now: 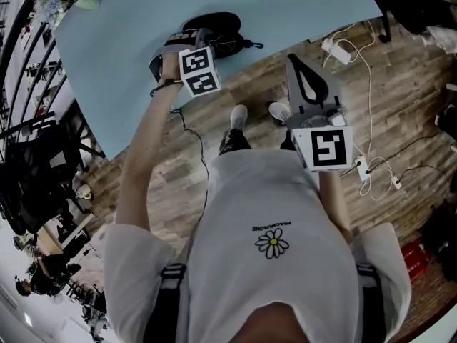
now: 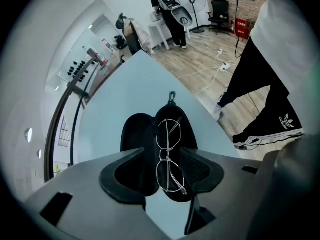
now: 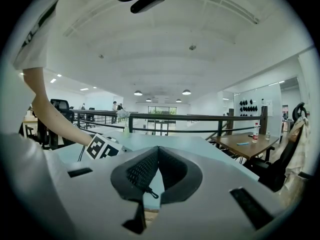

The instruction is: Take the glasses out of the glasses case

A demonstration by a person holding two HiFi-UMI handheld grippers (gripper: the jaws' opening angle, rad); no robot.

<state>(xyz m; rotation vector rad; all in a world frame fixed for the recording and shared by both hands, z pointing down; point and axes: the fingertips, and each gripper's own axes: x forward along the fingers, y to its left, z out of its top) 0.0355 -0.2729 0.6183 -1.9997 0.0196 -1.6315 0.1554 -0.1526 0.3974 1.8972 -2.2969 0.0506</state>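
One pair of glasses [image 2: 169, 156]: thin silver wire frame, roundish clear lenses, folded. Lying lengthwise in one half of the single black case [image 2: 135, 139], opened flat on the pale blue table [image 2: 125, 94]. One small clip [image 2: 172, 97] at the case's far end. Two grippers. Left gripper [image 2: 160, 156] tilted down just above the case, jaws spread wide either side of the glasses, pressing on nothing. Right gripper [image 3: 158, 151] held level beside the table, jaws closed tip to tip, empty.

Glasses case [image 1: 218, 24] — near edge, seemingly, behind the left gripper [image 1: 187, 43]
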